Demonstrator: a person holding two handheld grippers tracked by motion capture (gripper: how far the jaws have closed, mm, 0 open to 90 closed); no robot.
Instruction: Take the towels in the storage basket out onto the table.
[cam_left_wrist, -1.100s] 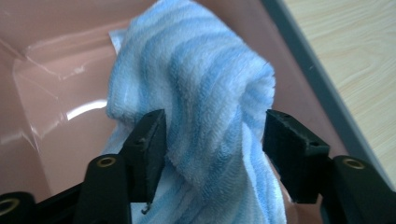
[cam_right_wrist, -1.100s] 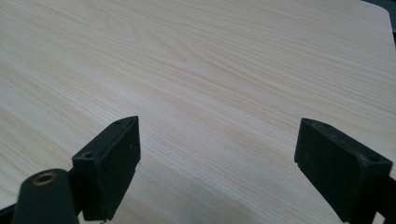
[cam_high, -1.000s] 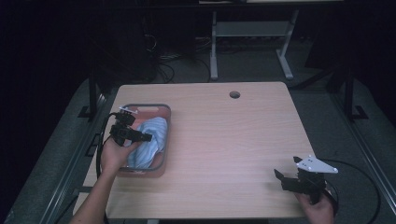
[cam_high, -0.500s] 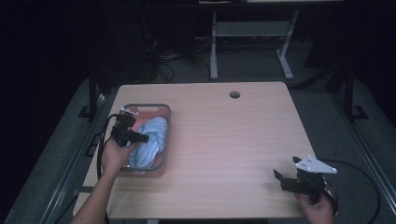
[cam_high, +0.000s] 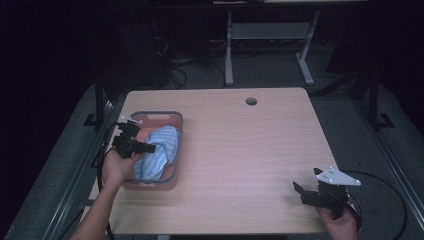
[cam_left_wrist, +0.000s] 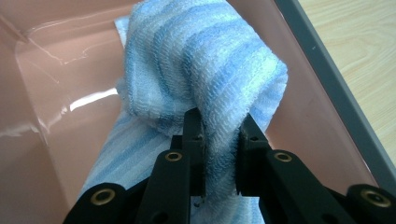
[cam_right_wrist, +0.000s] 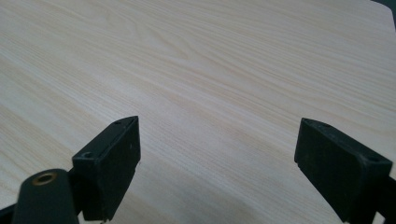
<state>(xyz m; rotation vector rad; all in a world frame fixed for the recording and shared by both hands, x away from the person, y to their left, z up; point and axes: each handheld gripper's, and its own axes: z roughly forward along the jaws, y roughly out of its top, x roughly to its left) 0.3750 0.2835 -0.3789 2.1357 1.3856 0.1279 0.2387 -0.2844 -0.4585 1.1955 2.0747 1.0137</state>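
currently a pink bin (cam_high: 172, 120) with a grey rim sits at nine o'clock on the counter (cam_high: 240, 150), holding one blue-and-white striped towel (cam_high: 157, 155). the left gripper (cam_left_wrist: 219, 140) reaches into the bin, its fingers (cam_left_wrist: 192, 135) clenched on a bunched fold of the towel. the right gripper (cam_high: 307, 192) hovers near five o'clock over bare counter, its fingers (cam_right_wrist: 112, 158) spread wide and released.

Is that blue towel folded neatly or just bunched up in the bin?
Bunched up: the striped towel humps in folds inside the pink bin, pinched by the left hand-held gripper.
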